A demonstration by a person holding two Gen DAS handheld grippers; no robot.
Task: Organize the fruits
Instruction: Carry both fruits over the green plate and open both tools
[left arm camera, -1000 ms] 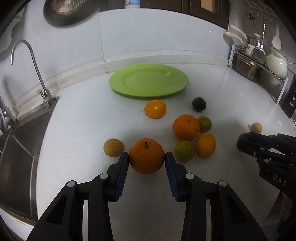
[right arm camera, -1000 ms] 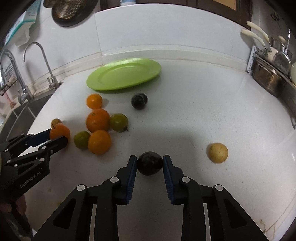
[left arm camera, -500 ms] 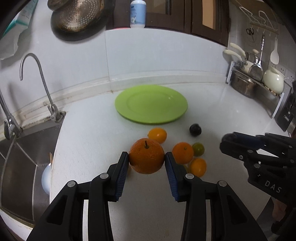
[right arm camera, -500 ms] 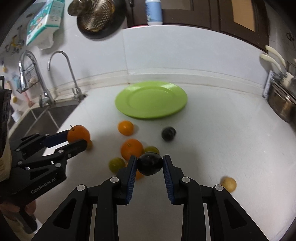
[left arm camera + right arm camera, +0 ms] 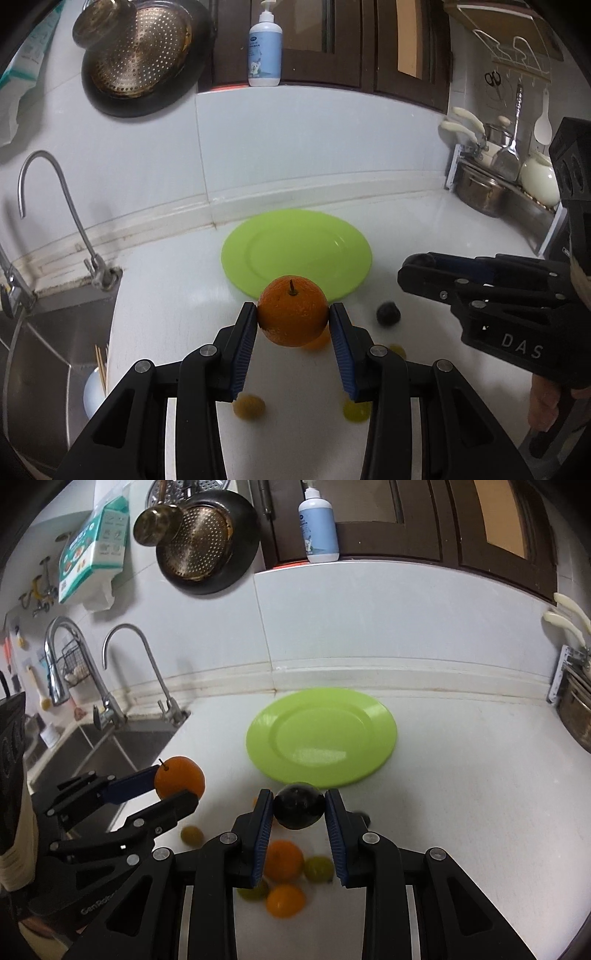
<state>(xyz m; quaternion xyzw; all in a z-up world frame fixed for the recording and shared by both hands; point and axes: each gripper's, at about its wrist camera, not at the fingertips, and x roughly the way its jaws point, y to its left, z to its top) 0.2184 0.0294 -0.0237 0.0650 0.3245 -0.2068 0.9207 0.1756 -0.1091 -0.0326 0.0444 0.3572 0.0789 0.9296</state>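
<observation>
Green plate [image 5: 295,254]: empty, on counter by back wall.
Left gripper [image 5: 293,321]: clamped on orange [image 5: 291,314], aloft at plate's near rim.
Right gripper [image 5: 299,806]: clamped on dark fruit [image 5: 299,805], aloft at plate's near rim.
Both equally near; plate lies straight ahead.

Both grippers, left gripper [image 5: 292,320] and right gripper [image 5: 298,805], are matte black plastic with ribbed blue finger pads [image 5: 244,354] and silver screws (the right's side reads "DAS", the left's "GenRobot").
</observation>
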